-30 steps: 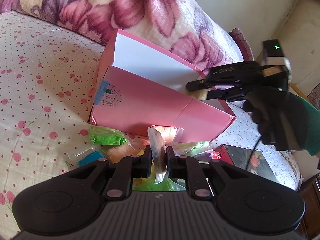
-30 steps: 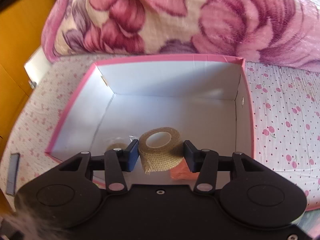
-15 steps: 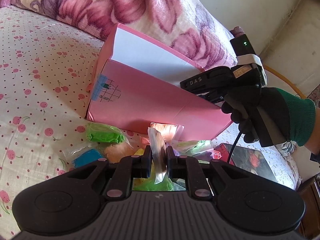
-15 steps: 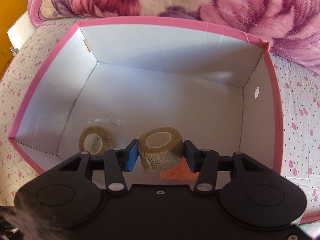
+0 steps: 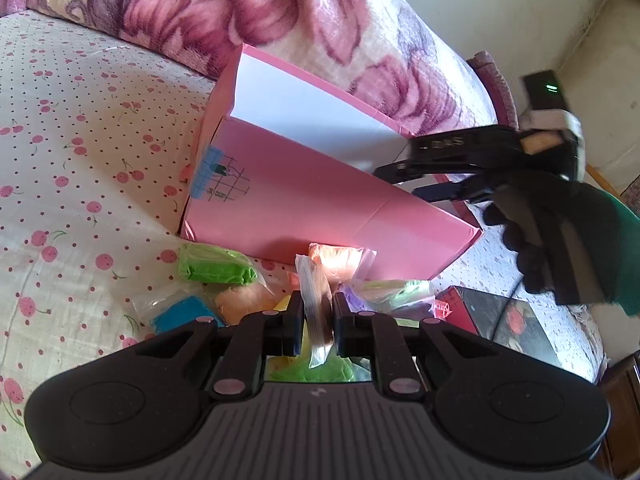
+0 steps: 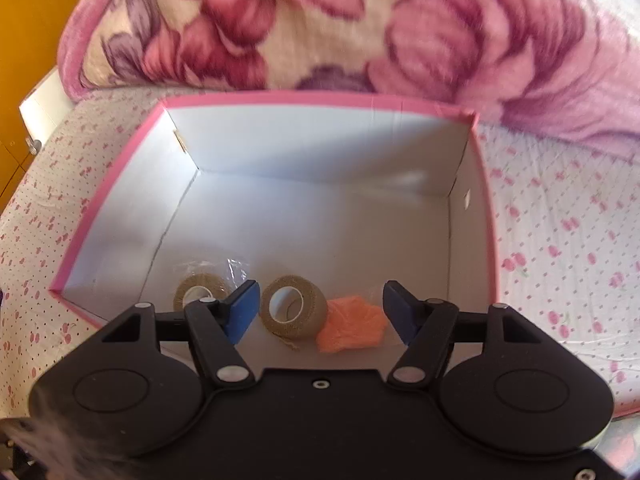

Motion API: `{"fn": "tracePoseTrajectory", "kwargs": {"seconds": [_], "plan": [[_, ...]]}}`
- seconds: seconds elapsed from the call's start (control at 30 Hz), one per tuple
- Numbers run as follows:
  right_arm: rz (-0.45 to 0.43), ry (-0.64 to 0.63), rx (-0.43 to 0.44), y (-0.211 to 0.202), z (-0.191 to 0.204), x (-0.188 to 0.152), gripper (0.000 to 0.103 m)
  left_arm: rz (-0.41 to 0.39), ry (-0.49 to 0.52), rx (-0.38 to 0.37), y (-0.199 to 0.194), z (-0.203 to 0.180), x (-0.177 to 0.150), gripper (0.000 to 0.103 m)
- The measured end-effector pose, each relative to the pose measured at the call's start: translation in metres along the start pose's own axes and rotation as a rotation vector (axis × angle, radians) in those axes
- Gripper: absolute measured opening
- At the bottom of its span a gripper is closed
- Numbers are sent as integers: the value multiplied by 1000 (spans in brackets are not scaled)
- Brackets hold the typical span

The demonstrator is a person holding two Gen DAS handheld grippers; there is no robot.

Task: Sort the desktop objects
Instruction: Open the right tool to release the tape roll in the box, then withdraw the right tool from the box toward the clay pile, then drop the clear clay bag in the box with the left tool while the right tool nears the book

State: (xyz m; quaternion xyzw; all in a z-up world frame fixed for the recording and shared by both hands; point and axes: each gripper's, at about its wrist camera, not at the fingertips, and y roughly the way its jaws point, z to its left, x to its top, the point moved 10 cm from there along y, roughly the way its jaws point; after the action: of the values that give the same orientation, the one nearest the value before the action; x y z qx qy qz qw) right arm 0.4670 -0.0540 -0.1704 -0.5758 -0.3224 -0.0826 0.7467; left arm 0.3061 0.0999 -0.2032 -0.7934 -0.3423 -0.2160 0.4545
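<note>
A: The right hand-held gripper hangs spread above the pink box; the bandage roll lies on the floor inside.

B: The left hand-held gripper pinches a clear bag over the bed. Thin plastic may slip before reaching it.

I see a cardboard box, matt pink outside, smooth white inside. Bandage rolls look woven, rough. Bag is glossy clear plastic. Blanket plush; bedsheet matt cotton.
</note>
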Motion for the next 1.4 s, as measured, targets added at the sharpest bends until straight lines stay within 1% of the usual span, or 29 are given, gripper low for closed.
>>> {"fn": "tracePoseTrajectory", "kwargs": {"seconds": [0.03, 0.07, 0.13, 0.2, 0.27, 0.33, 0.43, 0.6, 0.87, 1.0, 1.1, 1.2, 1.3, 1.4], "plan": [[-26, 12, -1, -8, 0, -1, 69, -1, 0, 2, 0, 0, 0, 14], [-48, 34, 4, -16, 0, -2, 74, -2, -1, 6, 0, 0, 1, 14], [-72, 85, 17, -29, -1, -9, 81, -2, -3, 15, 0, 1, 1, 14], [-77, 114, 14, -38, 0, -20, 81, -5, -4, 23, -1, 1, 1, 14], [-87, 122, -11, -47, 2, -31, 81, -8, -2, 31, -2, 1, 2, 14], [-110, 98, -47, -58, 4, -38, 83, -11, 0, 38, -3, 1, 3, 14], [-98, 111, -73, -67, 6, -52, 84, -11, 1, 47, -4, 2, 3, 14], [-117, 72, -130, -84, 7, -67, 84, -11, 14, 62, -6, 1, 2, 14], [-106, 67, -155, -99, 2, -91, 86, -21, 30, 101, -10, 3, 0, 14], [-87, 90, -136, -112, -1, -109, 86, -34, 42, 129, -12, 5, -2, 14], [-52, 107, -96, -125, -1, -134, 86, -31, 39, 147, -11, 7, -5, 14], [-41, 133, -77, -143, -6, -157, 86, -32, 52, 155, -13, 3, -8, 14], [-51, 185, -44, -164, -13, -175, 86, -29, 52, 144, -17, -4, -11, 14], [-88, 214, -16, -185, -20, -188, 87, -23, 62, 147, -19, -10, -15, 14]]}}
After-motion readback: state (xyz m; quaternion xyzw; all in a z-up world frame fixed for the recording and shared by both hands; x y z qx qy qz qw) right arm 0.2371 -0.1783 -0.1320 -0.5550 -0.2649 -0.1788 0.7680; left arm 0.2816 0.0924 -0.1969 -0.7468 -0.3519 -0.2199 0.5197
